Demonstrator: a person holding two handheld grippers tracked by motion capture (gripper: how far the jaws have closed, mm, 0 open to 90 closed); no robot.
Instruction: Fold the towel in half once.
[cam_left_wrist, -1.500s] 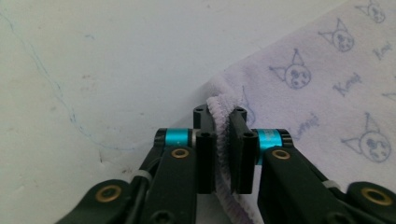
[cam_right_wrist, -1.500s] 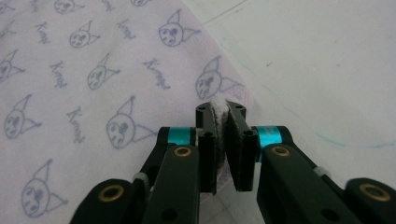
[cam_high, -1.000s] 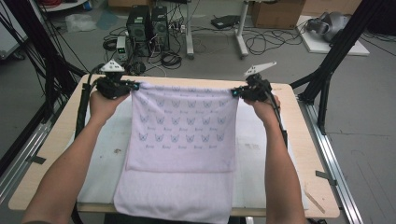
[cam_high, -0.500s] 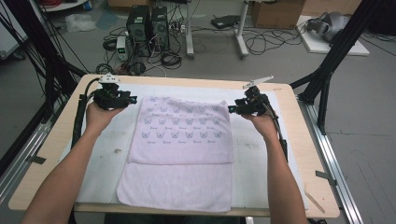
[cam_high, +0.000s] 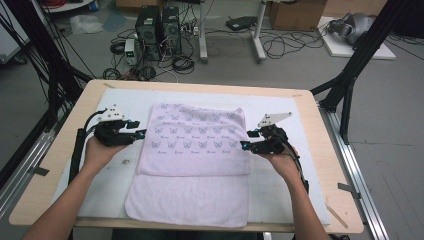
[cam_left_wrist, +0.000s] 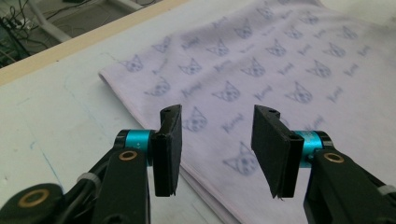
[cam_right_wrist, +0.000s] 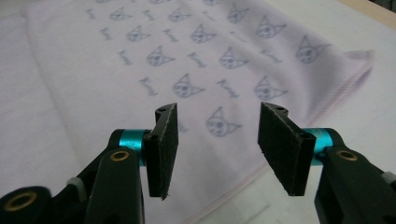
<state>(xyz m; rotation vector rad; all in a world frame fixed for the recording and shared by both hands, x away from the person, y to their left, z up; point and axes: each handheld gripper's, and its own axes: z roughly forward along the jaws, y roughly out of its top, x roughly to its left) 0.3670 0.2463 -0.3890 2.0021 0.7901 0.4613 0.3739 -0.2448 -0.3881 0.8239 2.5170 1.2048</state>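
1. The floor (cam_high: 395, 115) is grey and takes up the far part and right side of the high view, with cables (cam_high: 280, 45) strewn over it.
2. Black frame poles (cam_high: 360, 60) slant up at both sides of the table, and metal rails (cam_high: 357, 175) run along its left and right edges.
3. On the floor past the table stand two dark computer towers (cam_high: 160, 25), the white legs of a stand (cam_high: 260, 35) and a cardboard box (cam_high: 300, 12).
4. The table (cam_high: 60, 170) is pale wood with rounded corners; a white mat (cam_high: 295, 125) covers most of its top, and bits of tape sit near the side edges.
5. The towel (cam_high: 200, 165) lies flat on the mat in the middle of the table, between the two hands.
6. It is pale pink and folded over itself: the upper layer (cam_high: 197, 137), printed with rows of small blue-grey cat faces and script words, covers the far part, and a plain lower layer (cam_high: 190, 200) sticks out toward the person.
7. The far right corner of the upper layer is slightly rumpled; the rest lies smooth.
8. The left gripper (cam_high: 137, 135) hovers just beside the towel's left edge; its jaws have just been opening and stand apart with nothing clamped, the towel edge (cam_left_wrist: 140, 116) lying below them.
9. The right gripper (cam_high: 246, 142) sits at the towel's right edge, its jaws parted and gripping nothing, with the printed layer (cam_right_wrist: 219, 70) beneath them.
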